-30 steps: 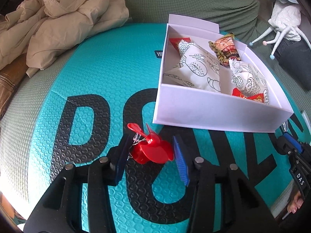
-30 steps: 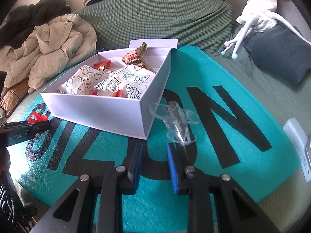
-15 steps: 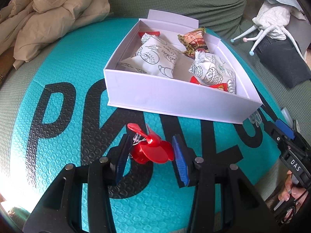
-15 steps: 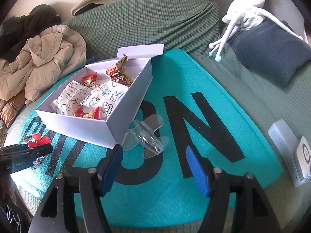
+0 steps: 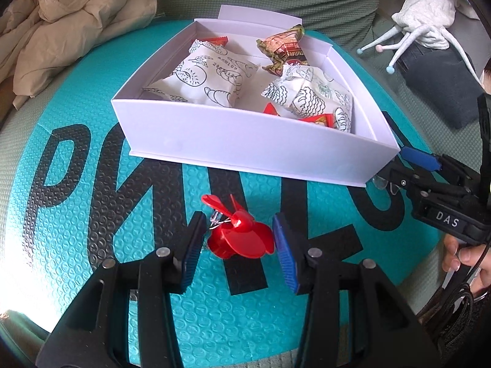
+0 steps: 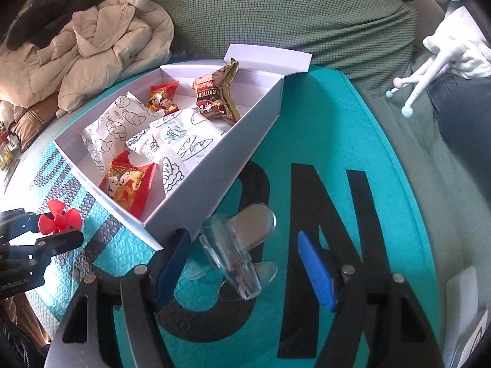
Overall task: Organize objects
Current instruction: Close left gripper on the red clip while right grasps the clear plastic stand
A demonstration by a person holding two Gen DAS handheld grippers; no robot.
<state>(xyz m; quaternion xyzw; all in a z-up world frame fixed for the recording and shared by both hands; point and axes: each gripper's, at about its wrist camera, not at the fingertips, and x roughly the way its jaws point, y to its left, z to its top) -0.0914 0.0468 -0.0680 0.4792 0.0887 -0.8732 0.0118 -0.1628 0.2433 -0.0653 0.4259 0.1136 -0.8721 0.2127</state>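
Observation:
A red clip (image 5: 237, 234) sits between the blue pads of my left gripper (image 5: 237, 245); the jaws close on it from both sides and hold it above the teal mat (image 5: 92, 116). It also shows in the right wrist view (image 6: 58, 217). A clear plastic clip (image 6: 236, 254) lies on the mat beside the near corner of the white box (image 6: 214, 178). My right gripper (image 6: 245, 273) is open, its pads on either side of the clear clip, not touching it. The white box (image 5: 245, 147) holds several wrapped snacks (image 5: 208, 76).
A beige jacket (image 5: 61, 24) lies at the back left on the green cover (image 6: 291, 15). A white plush toy (image 5: 426, 18) and a dark cushion (image 5: 442, 82) are at the right. A white device (image 6: 466, 300) lies at the mat's right edge.
My right gripper has opened and moved forward so the clear clip now sits between its pads. My left gripper, still holding the red clip, has shifted right toward the box front.

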